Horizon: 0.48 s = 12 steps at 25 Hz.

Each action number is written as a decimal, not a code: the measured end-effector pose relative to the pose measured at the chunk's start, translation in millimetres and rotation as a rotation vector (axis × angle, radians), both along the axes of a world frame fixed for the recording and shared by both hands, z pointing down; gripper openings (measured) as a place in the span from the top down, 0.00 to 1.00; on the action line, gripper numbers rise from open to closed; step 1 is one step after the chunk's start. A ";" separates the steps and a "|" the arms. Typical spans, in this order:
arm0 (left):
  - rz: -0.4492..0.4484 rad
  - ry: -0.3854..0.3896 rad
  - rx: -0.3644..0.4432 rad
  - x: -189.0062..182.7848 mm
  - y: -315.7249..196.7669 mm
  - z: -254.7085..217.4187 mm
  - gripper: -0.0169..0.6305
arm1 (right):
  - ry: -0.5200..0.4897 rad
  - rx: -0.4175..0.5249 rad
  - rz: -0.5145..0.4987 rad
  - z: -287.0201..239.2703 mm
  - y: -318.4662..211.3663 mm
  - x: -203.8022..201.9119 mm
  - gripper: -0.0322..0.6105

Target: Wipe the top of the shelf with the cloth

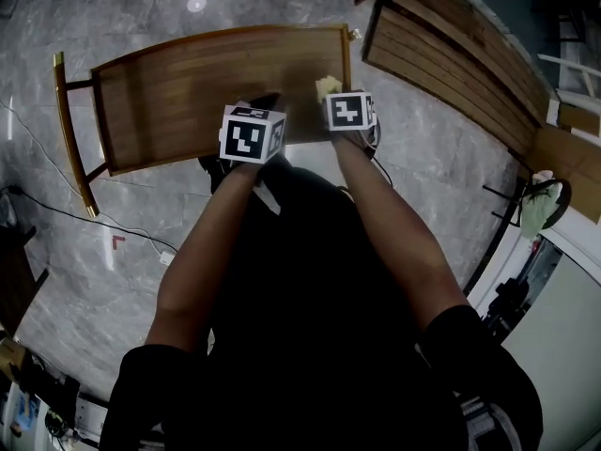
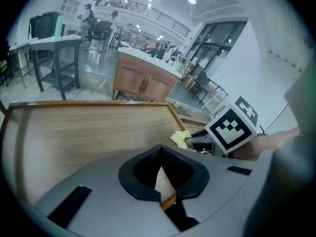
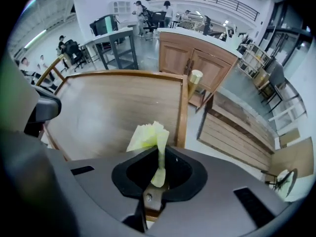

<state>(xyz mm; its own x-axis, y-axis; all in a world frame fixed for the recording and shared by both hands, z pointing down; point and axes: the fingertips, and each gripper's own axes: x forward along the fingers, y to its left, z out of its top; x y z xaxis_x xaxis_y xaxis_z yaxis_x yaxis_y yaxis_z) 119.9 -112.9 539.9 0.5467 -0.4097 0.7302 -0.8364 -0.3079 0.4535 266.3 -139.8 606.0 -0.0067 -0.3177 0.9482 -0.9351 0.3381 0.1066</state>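
1. Cloth [image 3: 148, 135]: pale yellow, small, crumpled into soft folds. Bunched top fans out above the fingers, w/ a thin strip running down between them.
2. Pinched in R gripper [image 3: 157, 176], fingers closed tight on that lower strip.
3. Sits over the shelf top [image 3: 108, 112], near its front edge, toward the right end in head view. Can't tell if touching the wood.
4. Shelf top: light-brown wood w/ lengthwise grain, darker raised rim round the edges, rest of it bare.
5. L gripper [image 2: 163, 194] just beside the R one, also at the front edge. Fingers closed together, nothing between them, only pale wood seen past the tips.
6. Marker cubes [image 1: 251, 134] on both grippers, black-and-white squares, nearly side by side in head view w/ a narrow gap between.
7. Bare forearms [image 1: 211, 242] reaching fwd from black sleeves.
8. Around the shelf: grey marble-look floor [image 1: 75, 280] w/ a thin cable [image 1: 84, 219] lying on it, to the left in head view.
9. Slatted wood panel [image 1: 460, 54] to the right of the shelf.
10. Wooden cabinet [image 3: 197, 65] w/ a pale top beyond the far edge.
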 end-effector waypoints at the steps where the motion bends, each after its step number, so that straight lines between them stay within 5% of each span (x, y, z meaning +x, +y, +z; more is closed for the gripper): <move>1: -0.008 0.001 -0.001 -5.9 0.7 -0.1 0.96 | 0.008 -0.001 0.014 -1.2 -1.1 3.3 0.89; 6: -0.040 -0.011 0.008 -51.4 11.5 -9.3 0.96 | -0.027 0.077 -0.018 -23.4 -5.8 -30.5 0.89; 12: -0.131 -0.077 0.023 -159.2 38.0 -26.7 0.96 | -0.308 0.089 -0.130 -49.3 22.1 -189.1 0.89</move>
<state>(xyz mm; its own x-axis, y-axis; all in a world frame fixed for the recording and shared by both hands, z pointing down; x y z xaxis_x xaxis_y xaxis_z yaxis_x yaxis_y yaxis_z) -39.4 -74.9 513.2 0.4302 -0.4911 0.7575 -0.9022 -0.2039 0.3802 77.2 -117.7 556.8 -0.3343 -0.3765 0.8640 -0.8775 0.4589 -0.1395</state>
